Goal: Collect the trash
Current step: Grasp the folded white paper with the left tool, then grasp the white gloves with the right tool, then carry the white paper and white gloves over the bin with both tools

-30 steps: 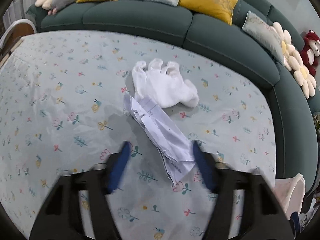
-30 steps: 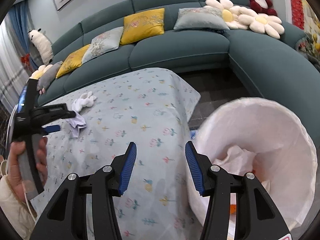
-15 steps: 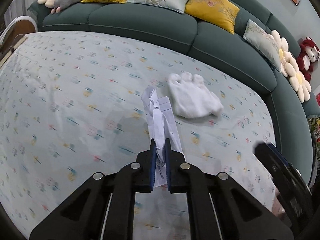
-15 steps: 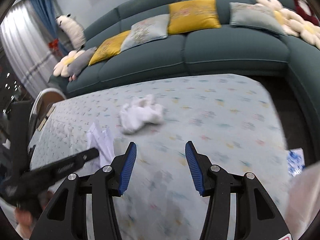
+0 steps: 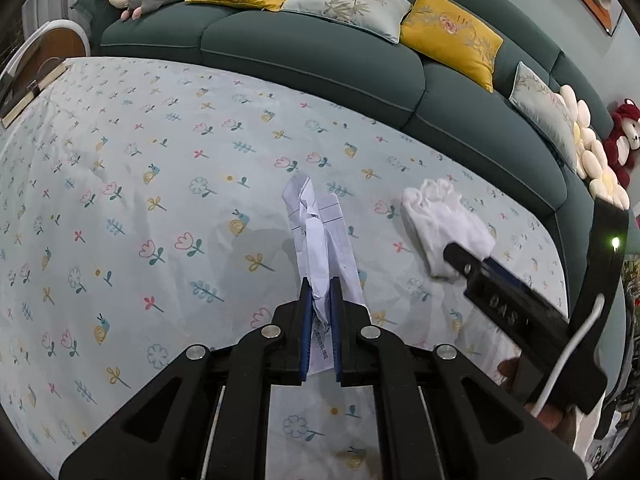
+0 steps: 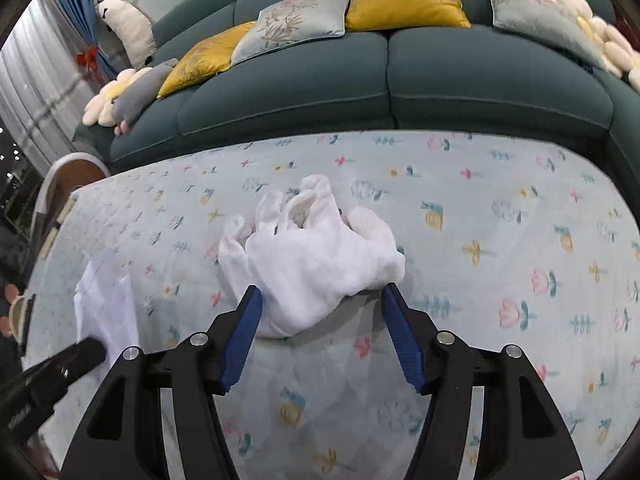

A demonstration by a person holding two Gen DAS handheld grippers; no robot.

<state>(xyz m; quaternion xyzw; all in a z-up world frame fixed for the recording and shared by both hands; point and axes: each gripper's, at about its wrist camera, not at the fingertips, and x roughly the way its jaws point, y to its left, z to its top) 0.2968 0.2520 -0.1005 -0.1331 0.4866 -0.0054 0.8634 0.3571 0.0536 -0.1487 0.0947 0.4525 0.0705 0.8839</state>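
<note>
1. Left gripper: clamping the crumpled paper slip, lifting it clear of the floral tablecloth.
2. Right gripper: jaws just widening, straddling the white glove without pinching; next, likely lowering and closing on the bunched cuff.
3. Open cloth lying all around; dark green sofa bordering the table's far edge, well apart.

Left claw clamped the crumpled paper; right claw, opening wider, reached the white glove.
</note>
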